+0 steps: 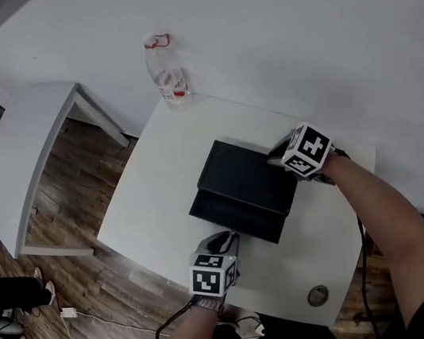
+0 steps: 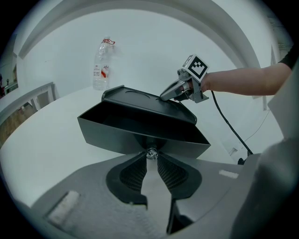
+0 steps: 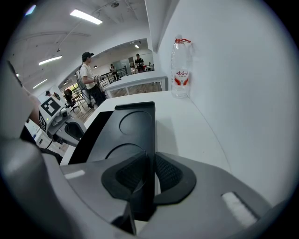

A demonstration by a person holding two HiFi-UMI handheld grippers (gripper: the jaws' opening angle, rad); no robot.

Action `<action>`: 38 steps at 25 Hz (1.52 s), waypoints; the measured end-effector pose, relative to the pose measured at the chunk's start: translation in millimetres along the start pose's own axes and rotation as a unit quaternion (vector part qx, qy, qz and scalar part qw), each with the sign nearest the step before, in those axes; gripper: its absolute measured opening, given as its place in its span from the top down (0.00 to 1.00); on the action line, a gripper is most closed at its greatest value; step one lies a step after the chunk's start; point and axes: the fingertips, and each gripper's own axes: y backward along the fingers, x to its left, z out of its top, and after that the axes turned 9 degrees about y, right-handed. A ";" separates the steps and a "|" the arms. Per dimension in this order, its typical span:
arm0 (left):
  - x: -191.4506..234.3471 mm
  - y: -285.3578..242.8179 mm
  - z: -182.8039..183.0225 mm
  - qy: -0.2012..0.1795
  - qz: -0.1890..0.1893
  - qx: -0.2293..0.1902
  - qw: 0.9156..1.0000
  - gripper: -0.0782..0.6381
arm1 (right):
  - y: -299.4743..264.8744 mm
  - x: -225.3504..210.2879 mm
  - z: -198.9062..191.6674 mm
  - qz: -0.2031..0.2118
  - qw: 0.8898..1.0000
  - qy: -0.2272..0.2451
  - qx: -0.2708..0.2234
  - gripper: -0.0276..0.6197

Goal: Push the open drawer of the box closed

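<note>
two grippers at the black box [image 1: 249, 173] on the white table [image 1: 153, 178]: the right gripper [image 3: 149, 161] clamps its rear edge; the left gripper [image 2: 151, 158], jaws narrow, pinches the knob [image 2: 151, 152] of the drawer [image 2: 133, 135], which stands open. next move, likely: a straight push inward.

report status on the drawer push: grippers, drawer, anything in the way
Left gripper shut on drawer knob. Right gripper clamped on box edge. Drawer open. Nothing blocking it; bottle well clear.
</note>
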 end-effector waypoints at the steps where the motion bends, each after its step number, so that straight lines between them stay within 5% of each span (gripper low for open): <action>1: -0.1 -1.9 1.3 0.001 0.000 0.000 1.000 0.78 | -0.3 0.1 -0.1 0.001 1.000 -0.001 -0.001 0.85; 38: -3.8 -51.0 49.2 0.000 -0.002 0.015 1.000 0.78 | -2.4 2.4 1.0 0.006 1.000 0.004 -0.021 0.85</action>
